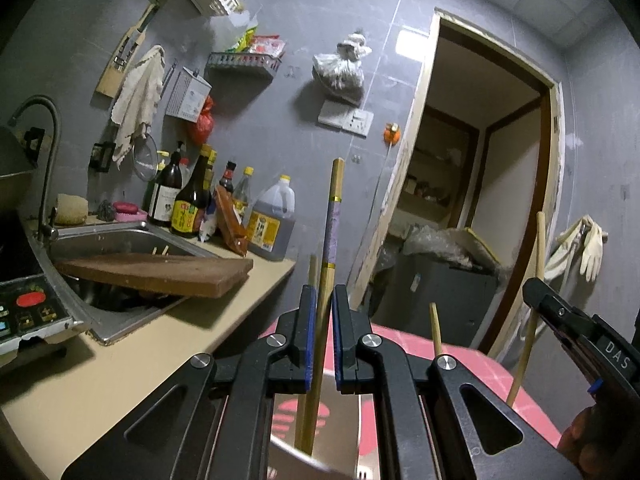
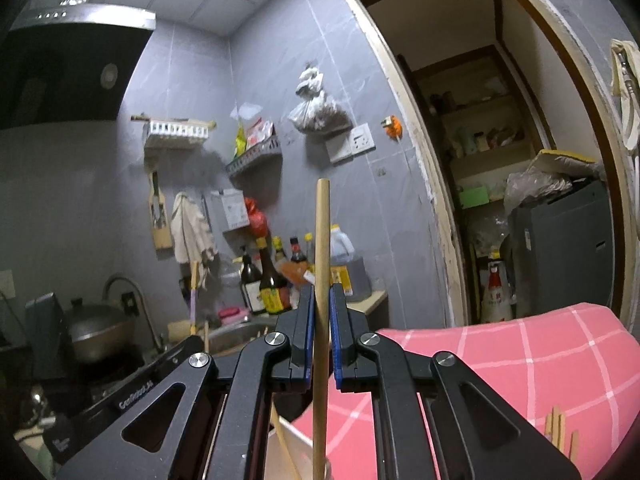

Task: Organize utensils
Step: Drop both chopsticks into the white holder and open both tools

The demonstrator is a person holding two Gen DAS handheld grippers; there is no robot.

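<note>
In the left wrist view my left gripper (image 1: 324,292) is shut on an upright chopstick with a purple patterned band (image 1: 332,232). A plain chopstick (image 1: 312,276) stands just behind it, and another (image 1: 436,330) rises to the right. At the right edge, my right gripper (image 1: 538,292) holds a plain wooden chopstick (image 1: 540,240). In the right wrist view that gripper (image 2: 322,288) is shut on the same plain chopstick (image 2: 322,232), held upright. My left gripper (image 2: 198,338) shows at lower left with the purple-banded chopstick (image 2: 193,296). Both hang over a pink checked cloth (image 2: 520,360).
A sink (image 1: 120,240) with a wooden cutting board (image 1: 160,274) across it lies to the left, with sauce bottles (image 1: 192,204) behind on the beige counter (image 1: 140,352). A wok (image 2: 100,332) sits at far left. Several chopstick tips (image 2: 558,432) poke up at lower right. An open doorway (image 2: 500,160) lies ahead on the right.
</note>
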